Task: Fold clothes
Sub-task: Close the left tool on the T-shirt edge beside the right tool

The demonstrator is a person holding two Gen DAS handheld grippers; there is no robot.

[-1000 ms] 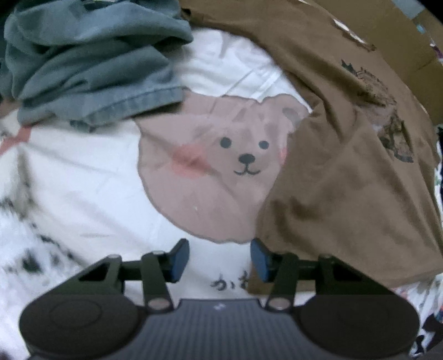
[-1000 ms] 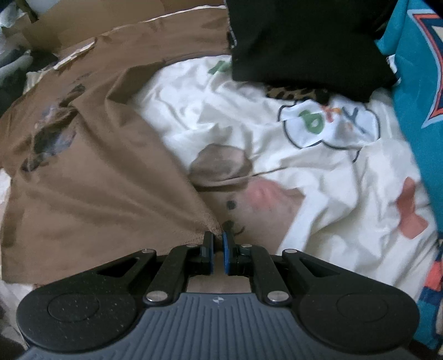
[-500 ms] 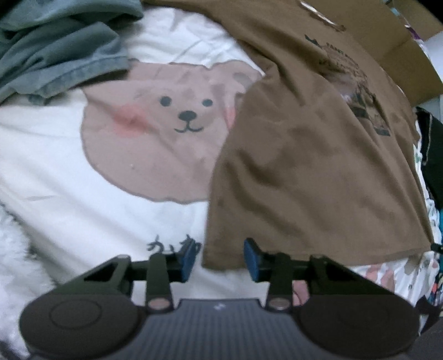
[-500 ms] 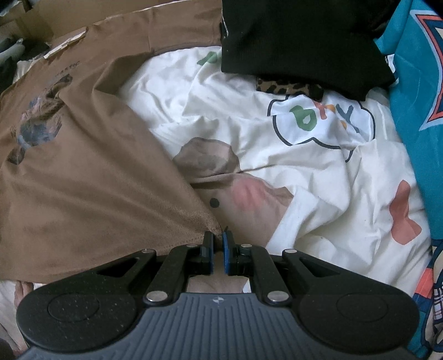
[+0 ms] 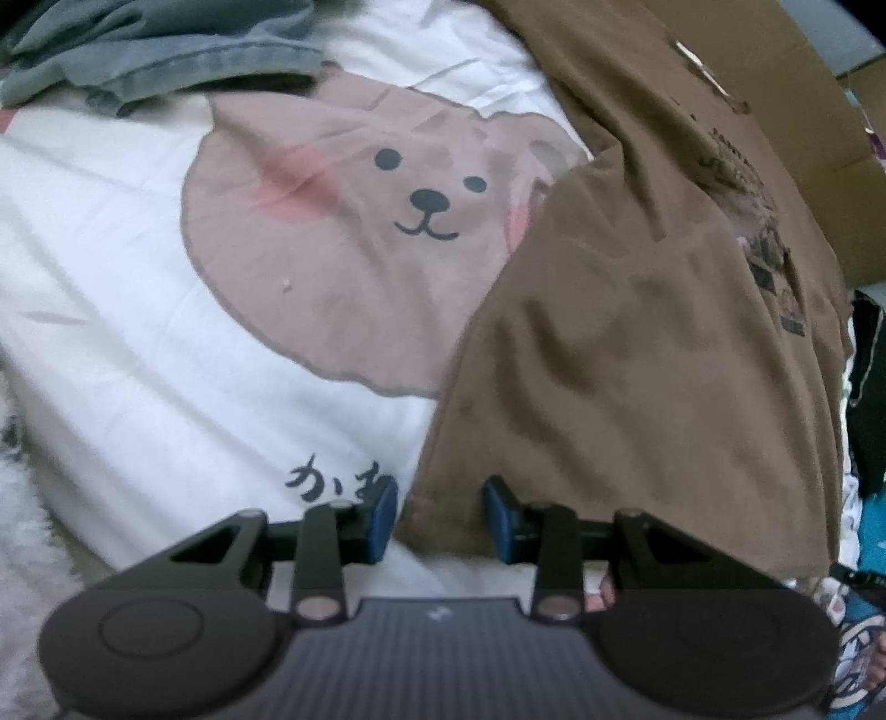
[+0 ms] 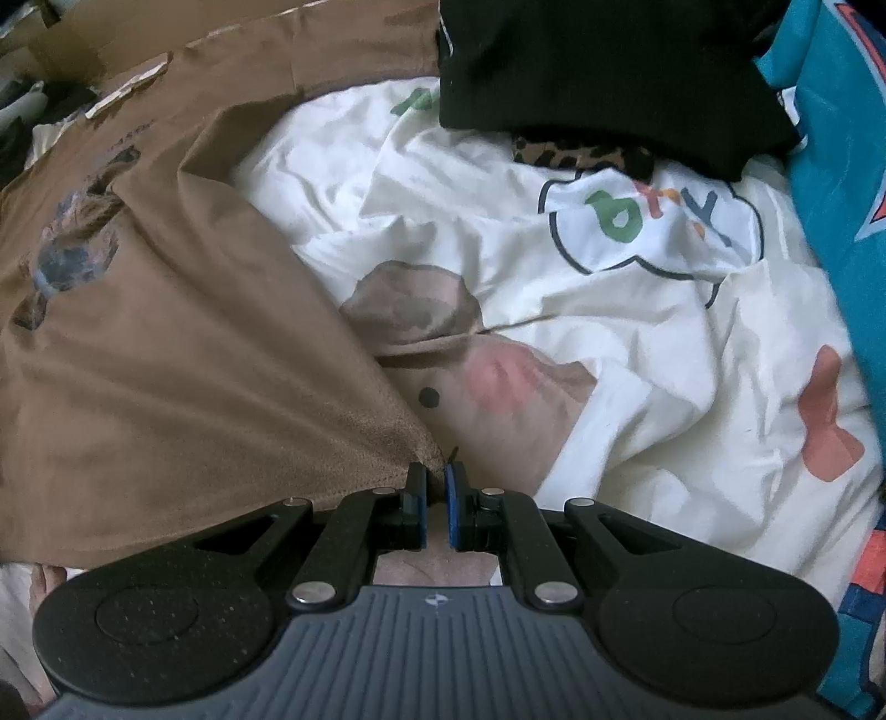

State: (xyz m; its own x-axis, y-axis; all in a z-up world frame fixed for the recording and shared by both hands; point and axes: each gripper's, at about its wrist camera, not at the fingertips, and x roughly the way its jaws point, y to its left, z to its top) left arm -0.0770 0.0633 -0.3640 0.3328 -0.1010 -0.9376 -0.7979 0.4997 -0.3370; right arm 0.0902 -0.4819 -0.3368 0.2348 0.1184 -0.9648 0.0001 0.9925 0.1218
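A brown T-shirt [image 5: 637, 343] with a dark print lies spread over a white bear-print bedcover [image 5: 138, 310]. In the left wrist view its lower corner sits between the blue pads of my left gripper [image 5: 440, 512]. The jaws are closing, with a gap still showing on each side of the cloth. In the right wrist view the same brown T-shirt [image 6: 166, 354] fans out to the left from another corner. My right gripper [image 6: 436, 487] is shut on that corner, and the cloth pulls into taut folds toward the pads.
Crumpled blue-grey jeans [image 5: 155, 50] lie at the top left of the left wrist view. A black garment [image 6: 598, 72] and a teal one [image 6: 836, 183] lie beyond and right of the right gripper. Cardboard [image 5: 775, 111] borders the bed behind the shirt.
The left gripper has moved across the bear print to the brown shirt's corner, sunk toward it, and its jaws have narrowed. The right gripper has kept its hold and stayed about in place.
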